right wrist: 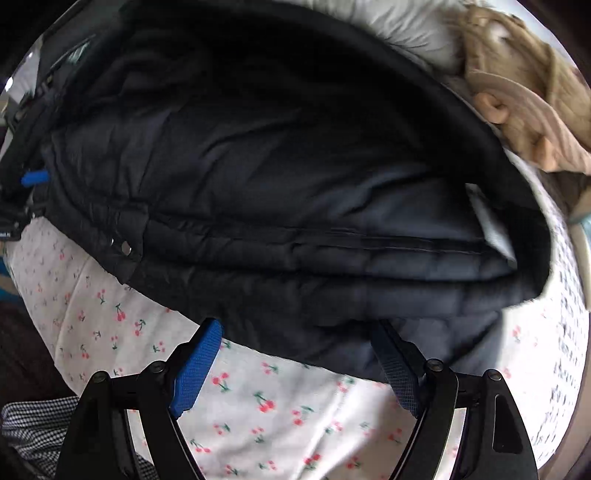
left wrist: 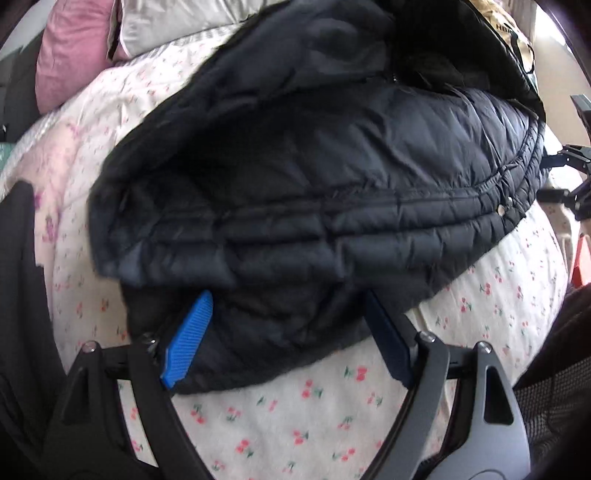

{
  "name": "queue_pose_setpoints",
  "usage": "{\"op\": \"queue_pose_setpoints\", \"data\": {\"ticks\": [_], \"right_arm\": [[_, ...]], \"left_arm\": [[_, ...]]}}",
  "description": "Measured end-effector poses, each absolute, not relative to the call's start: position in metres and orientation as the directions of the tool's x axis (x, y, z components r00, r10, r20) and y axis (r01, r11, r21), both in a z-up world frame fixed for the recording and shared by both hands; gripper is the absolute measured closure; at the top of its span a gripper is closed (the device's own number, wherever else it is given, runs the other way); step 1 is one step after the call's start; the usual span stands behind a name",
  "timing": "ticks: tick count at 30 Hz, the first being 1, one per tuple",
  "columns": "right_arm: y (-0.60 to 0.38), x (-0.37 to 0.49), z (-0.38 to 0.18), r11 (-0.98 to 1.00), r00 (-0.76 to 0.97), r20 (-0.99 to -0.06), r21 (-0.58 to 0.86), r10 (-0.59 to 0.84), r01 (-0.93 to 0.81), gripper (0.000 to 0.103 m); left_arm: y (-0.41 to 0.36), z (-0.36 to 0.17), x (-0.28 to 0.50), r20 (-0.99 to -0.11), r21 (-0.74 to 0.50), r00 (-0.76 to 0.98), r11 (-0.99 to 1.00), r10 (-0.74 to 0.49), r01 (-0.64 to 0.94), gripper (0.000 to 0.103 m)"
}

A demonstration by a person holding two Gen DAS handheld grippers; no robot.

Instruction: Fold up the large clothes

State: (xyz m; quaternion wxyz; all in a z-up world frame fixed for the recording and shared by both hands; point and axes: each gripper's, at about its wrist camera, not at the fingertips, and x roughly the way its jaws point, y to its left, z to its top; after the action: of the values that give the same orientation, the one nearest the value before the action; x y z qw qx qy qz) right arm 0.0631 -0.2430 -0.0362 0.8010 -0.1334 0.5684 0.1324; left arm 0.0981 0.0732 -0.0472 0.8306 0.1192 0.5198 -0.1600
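A large black puffer jacket [left wrist: 314, 166] lies folded in a thick bundle on a bed with a cherry-print sheet [left wrist: 295, 424]. My left gripper [left wrist: 288, 332] is open and points down at the jacket's near edge. That edge lies loose between the blue pads [left wrist: 188, 339], which do not press on it. In the right wrist view the same jacket [right wrist: 277, 166] fills the upper half. My right gripper [right wrist: 297, 354] is open too, its fingertips at the jacket's hem above the sheet [right wrist: 277, 406]. Each gripper shows at the far edge of the other's view.
A pink pillow [left wrist: 74, 55] and a pale pillow [left wrist: 166, 22] lie at the head of the bed. A brown plush toy [right wrist: 524, 92] sits beyond the jacket. Checked fabric [right wrist: 33, 424] and a dark garment [left wrist: 18, 277] lie at the bed's near side.
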Motion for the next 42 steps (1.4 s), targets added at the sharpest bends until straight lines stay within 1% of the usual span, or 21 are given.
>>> {"op": "queue_pose_setpoints", "data": {"ticks": [4, 8, 15, 19, 23, 27, 31, 36, 38, 40, 42], "right_arm": [[-0.225, 0.077, -0.044, 0.927, 0.354, -0.935, -0.112, 0.024, -0.358, 0.019], [-0.223, 0.096, -0.029, 0.950, 0.439, -0.897, -0.096, 0.047, -0.297, 0.019], [-0.245, 0.138, -0.002, 0.991, 0.608, -0.789, 0.005, 0.086, -0.133, 0.019], [-0.258, 0.160, 0.008, 0.995, 0.682, -0.724, 0.071, 0.099, -0.069, 0.019], [-0.269, 0.168, 0.018, 0.990, 0.740, -0.666, 0.142, 0.096, 0.000, 0.019], [-0.306, 0.177, 0.019, 0.968, 0.736, -0.669, 0.236, 0.103, 0.079, 0.019], [-0.326, 0.166, 0.026, 0.968, 0.753, -0.655, 0.224, 0.064, 0.113, 0.019], [-0.356, 0.153, 0.029, 0.961, 0.762, -0.647, 0.231, 0.036, 0.150, 0.019], [-0.364, 0.147, 0.028, 0.963, 0.745, -0.666, 0.217, 0.026, 0.160, 0.019], [-0.365, 0.145, 0.027, 0.968, 0.720, -0.693, 0.201, 0.031, 0.152, 0.019], [-0.355, 0.141, 0.025, 0.982, 0.677, -0.735, 0.147, 0.026, 0.121, 0.019]], "left_arm": [[0.061, -0.040, 0.112, -0.875, 0.011, 0.454, 0.931, -0.167, 0.364, 0.019], [0.052, -0.030, 0.130, -0.839, -0.015, 0.510, 0.946, -0.187, 0.323, 0.019], [0.045, -0.020, 0.167, -0.767, -0.068, 0.617, 0.979, -0.175, 0.192, 0.019], [0.050, -0.016, 0.187, -0.708, -0.131, 0.689, 0.987, -0.155, 0.087, 0.019], [0.062, -0.015, 0.202, -0.685, -0.174, 0.720, 0.985, -0.115, -0.009, 0.019], [0.079, -0.011, 0.202, -0.670, -0.173, 0.740, 0.982, -0.057, -0.080, 0.019], [0.108, -0.005, 0.197, -0.662, -0.143, 0.750, 0.980, 0.012, -0.142, 0.019], [0.149, -0.005, 0.183, -0.672, -0.160, 0.740, 0.967, 0.041, -0.199, 0.019], [0.160, -0.006, 0.178, -0.684, -0.168, 0.729, 0.966, 0.031, -0.198, 0.019], [0.163, -0.006, 0.174, -0.697, -0.131, 0.716, 0.974, 0.043, -0.185, 0.019], [0.162, -0.007, 0.173, -0.706, -0.064, 0.704, 0.984, 0.074, -0.168, 0.019]]}}
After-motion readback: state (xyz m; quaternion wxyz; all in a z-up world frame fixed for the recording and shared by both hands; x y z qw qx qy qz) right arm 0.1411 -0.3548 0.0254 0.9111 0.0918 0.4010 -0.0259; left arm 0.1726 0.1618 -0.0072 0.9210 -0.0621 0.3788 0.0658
